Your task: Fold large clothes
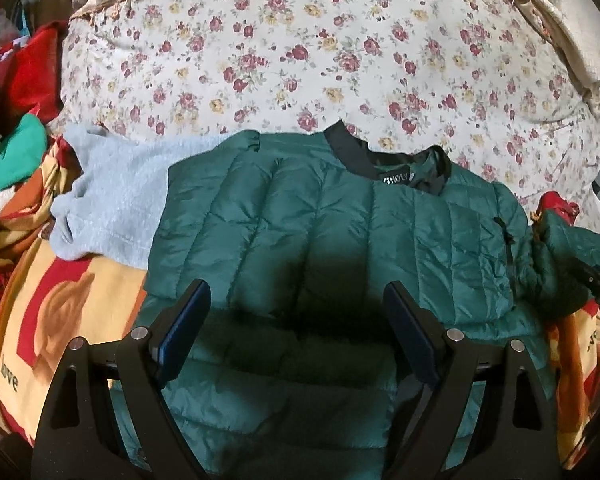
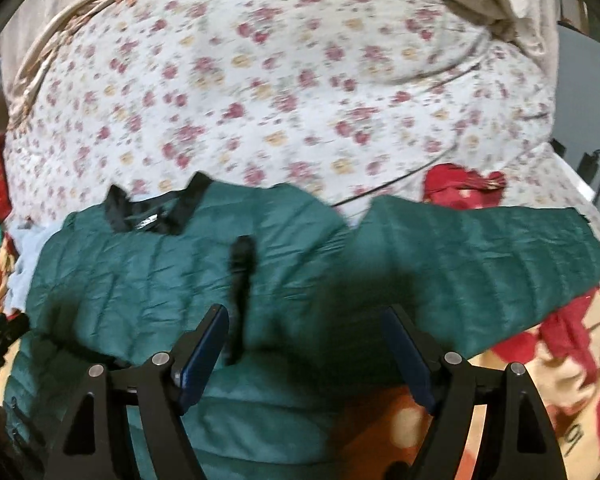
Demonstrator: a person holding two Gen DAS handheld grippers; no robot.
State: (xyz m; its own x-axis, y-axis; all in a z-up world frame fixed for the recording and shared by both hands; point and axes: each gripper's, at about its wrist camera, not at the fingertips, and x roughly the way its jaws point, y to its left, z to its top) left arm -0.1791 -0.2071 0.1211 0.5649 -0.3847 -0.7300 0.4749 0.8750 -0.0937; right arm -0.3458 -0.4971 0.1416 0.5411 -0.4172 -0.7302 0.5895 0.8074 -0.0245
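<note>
A dark green quilted jacket (image 1: 340,232) lies spread on the bed, its black collar (image 1: 364,160) pointing away from me. My left gripper (image 1: 300,320) hangs open over the jacket's middle, and its blue pads (image 1: 184,332) hold nothing. In the right wrist view the same jacket (image 2: 148,280) stretches one sleeve (image 2: 480,248) out to the right, and a black zip strip (image 2: 240,280) runs down its body. Above the spot where that sleeve joins the body, my right gripper (image 2: 306,340) is open and empty. Both grippers cast shadows on the fabric.
A floral quilt (image 1: 300,48) covers the bed behind the jacket. A pale blue fleece garment (image 1: 112,200) lies at the jacket's left. Beneath is an orange and red printed blanket (image 1: 60,300). Red and green clothes (image 1: 16,140) are piled far left, and a red cloth (image 2: 460,184) shows past the sleeve.
</note>
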